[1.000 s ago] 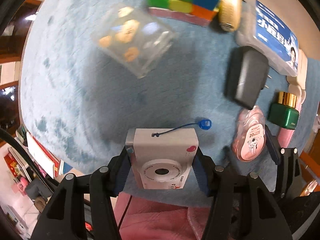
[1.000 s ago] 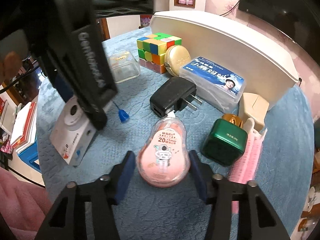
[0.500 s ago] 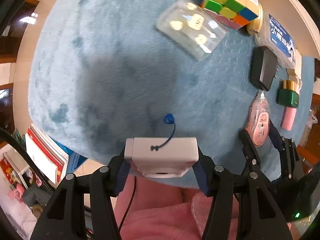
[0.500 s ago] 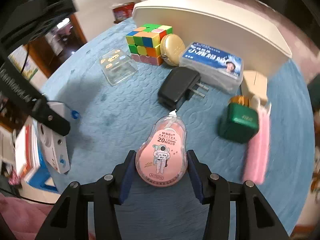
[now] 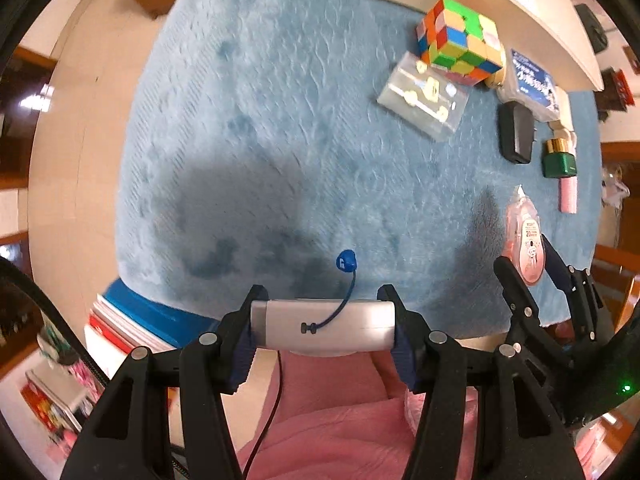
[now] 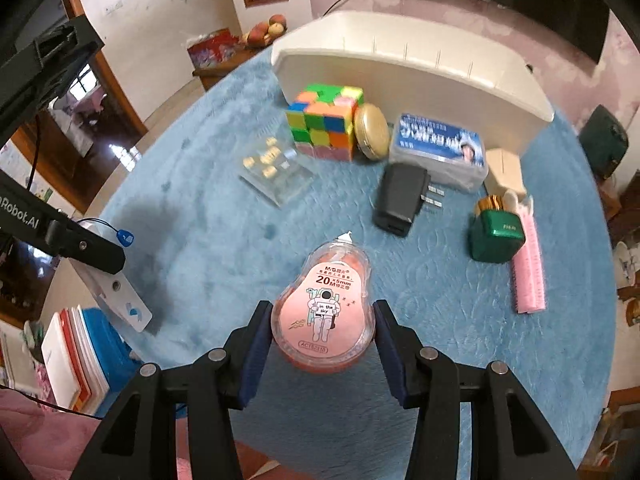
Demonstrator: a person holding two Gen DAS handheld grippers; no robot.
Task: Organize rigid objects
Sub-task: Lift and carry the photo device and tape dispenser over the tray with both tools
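Observation:
My left gripper (image 5: 323, 322) is shut on a small white toy camera (image 5: 324, 326) with a blue strap tag (image 5: 346, 260), held above the near edge of the round blue table (image 5: 260, 140). My right gripper (image 6: 323, 334) is shut on a pink correction tape dispenser (image 6: 326, 308), lifted over the table's near side. The dispenser also shows in the left wrist view (image 5: 527, 244), and the white camera in the right wrist view (image 6: 116, 300). A white bin (image 6: 420, 68) stands at the table's far side.
On the table lie a colour cube (image 6: 324, 120), a clear case (image 6: 276, 172), a gold round compact (image 6: 372, 130), a blue-labelled box (image 6: 440, 148), a black charger (image 6: 400, 198), a green bottle (image 6: 496, 232) and a pink brush (image 6: 528, 272). Books (image 6: 76, 356) lie below the table's left edge.
Both grippers have risen and drawn back from the table with their objects. The white camera has tilted so that I now see its top edge.

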